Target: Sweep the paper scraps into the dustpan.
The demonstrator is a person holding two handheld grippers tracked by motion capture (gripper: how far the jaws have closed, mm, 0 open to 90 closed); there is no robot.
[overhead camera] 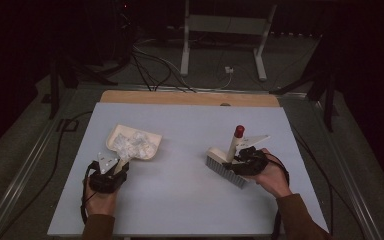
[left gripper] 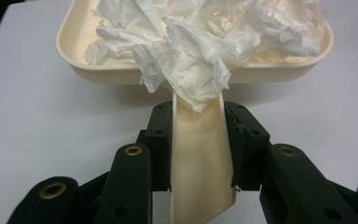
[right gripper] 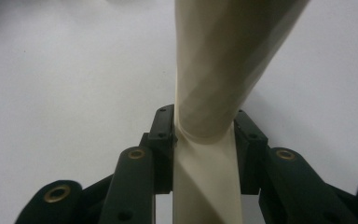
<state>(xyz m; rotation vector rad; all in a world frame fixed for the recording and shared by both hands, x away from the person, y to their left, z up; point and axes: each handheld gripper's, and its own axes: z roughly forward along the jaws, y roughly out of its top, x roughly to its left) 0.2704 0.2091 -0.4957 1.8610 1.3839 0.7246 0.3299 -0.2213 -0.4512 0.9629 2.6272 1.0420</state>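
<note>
A cream dustpan (overhead camera: 151,151) (left gripper: 74,59) lies on the pale table, heaped with crumpled white tissue (overhead camera: 132,142) (left gripper: 191,46). My left gripper (overhead camera: 111,174) (left gripper: 198,140) is shut on the dustpan's flat handle (left gripper: 198,163), just behind the pan. To the right stands a cream hand brush (overhead camera: 225,170) with grey bristles on the table and a red-tipped handle (overhead camera: 238,131) pointing up and away. My right gripper (overhead camera: 245,161) (right gripper: 205,140) is shut on the brush handle (right gripper: 214,70), which rises between its jaws.
The table top (overhead camera: 190,200) has a wooden strip (overhead camera: 190,97) along its far edge. Beyond it stand a white metal frame (overhead camera: 225,30) and cables (overhead camera: 150,65) on the dark floor. The person's hands come in from the bottom.
</note>
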